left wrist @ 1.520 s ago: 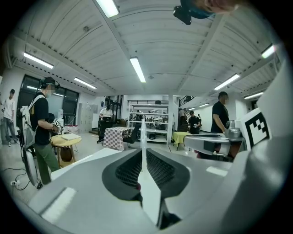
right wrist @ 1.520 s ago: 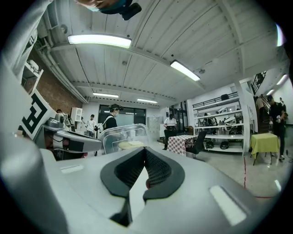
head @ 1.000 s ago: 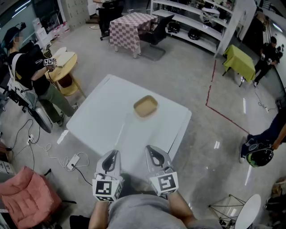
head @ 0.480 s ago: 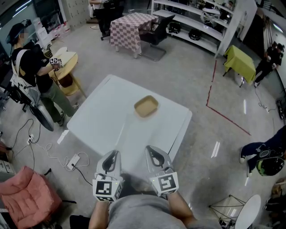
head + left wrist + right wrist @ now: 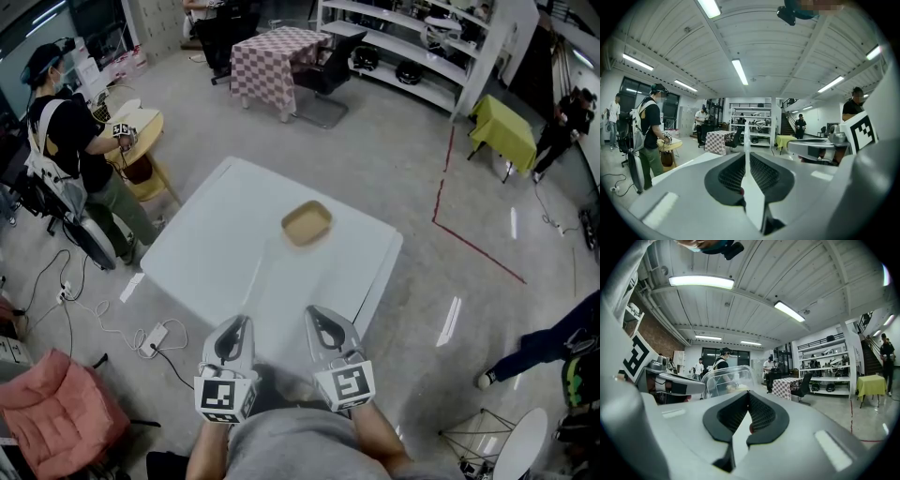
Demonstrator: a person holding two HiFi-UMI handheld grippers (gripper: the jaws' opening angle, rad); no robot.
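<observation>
The left hand-held gripper (image 5: 241, 322) and the right hand-held gripper (image 5: 313, 313) were held side by side, close to the body, above the near edge of a white desk (image 5: 211, 246). In the left gripper view the two jaws were seen pressed together along a thin line, with nothing between them. In the right gripper view the jaws were likewise seen shut against each other and empty. Both were pointed out level across the room rather than down at the desk.

A shallow tan tray (image 5: 306, 223) was set on the far half of the desk, well apart from both grippers and touched by neither. No contents could be made out in it.

Around the desk, bare grey floor (image 5: 394, 178) was seen. A person with a backpack (image 5: 58, 131) was stood at a small round wooden table (image 5: 141, 131) to the left. A table with a checked cloth (image 5: 281, 54) and a long shelf unit (image 5: 412, 47) were placed beyond the desk, and a table with a yellow-green cloth (image 5: 501, 126) further to the right. A red line (image 5: 473, 246) was marked on the floor to the right of the desk, and a pink cushion (image 5: 54, 412) lay at the lower left.
</observation>
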